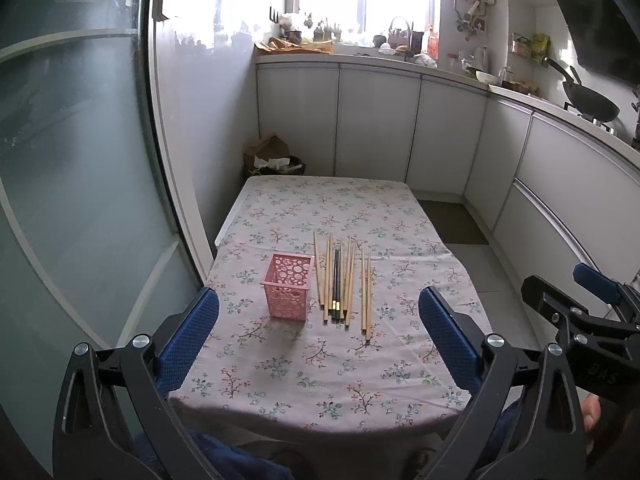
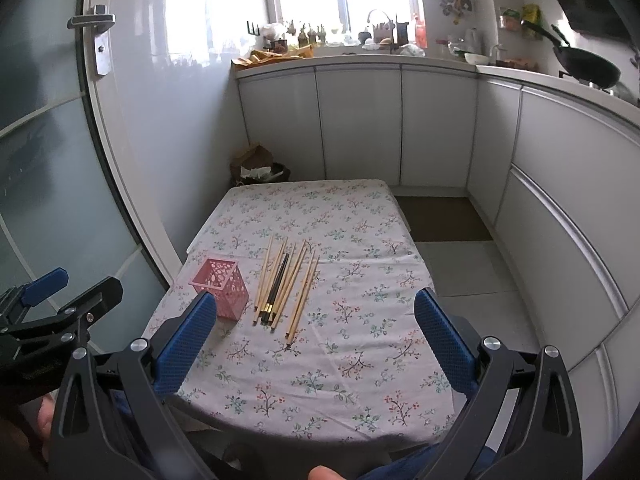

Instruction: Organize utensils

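Chopsticks (image 1: 342,284) lie loose on the floral tablecloth (image 1: 320,376), and nothing is picked up yet. Nearest us, our left gripper (image 1: 318,344) and right gripper (image 2: 316,344) both hover off the near edge, blue pads spread wide and empty, likely lining up a first grab. Farther in, the pink holder (image 1: 287,290) stands upright just left of the bundle, handy for dropping sticks in.

Both wrist views face forward, sharing the table (image 1: 340,360) from its near edge.
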Demonstrator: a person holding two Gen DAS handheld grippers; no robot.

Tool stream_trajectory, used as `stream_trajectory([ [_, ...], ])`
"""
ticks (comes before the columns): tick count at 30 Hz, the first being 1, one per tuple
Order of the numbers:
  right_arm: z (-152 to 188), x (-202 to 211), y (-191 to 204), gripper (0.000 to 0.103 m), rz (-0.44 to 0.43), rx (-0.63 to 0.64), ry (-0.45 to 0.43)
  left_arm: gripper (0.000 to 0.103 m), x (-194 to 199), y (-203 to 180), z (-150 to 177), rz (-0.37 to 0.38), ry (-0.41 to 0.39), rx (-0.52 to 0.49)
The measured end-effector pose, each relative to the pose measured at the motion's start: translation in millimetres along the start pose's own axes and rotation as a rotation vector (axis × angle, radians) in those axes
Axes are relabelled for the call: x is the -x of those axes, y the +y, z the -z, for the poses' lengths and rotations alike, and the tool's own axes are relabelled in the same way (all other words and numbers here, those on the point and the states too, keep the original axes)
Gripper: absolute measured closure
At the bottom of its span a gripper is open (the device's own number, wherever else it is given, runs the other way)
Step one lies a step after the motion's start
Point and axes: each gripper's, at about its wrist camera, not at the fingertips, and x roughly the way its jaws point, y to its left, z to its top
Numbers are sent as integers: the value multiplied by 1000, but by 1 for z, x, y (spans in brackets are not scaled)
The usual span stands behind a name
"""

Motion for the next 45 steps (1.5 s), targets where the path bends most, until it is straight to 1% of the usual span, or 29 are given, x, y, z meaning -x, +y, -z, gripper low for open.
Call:
stream_trajectory([
  [18,-1,-1,-1,7,-1,-6,-1,7,-1,-2,0,1,3,0],
  [41,2,-2,-1,7,-5,-20,2,7,-2,-18,1,15,5,1],
  [45,2,-2,-2,7,-6,-20,2,7,-2,-15,0,18,8,2],
])
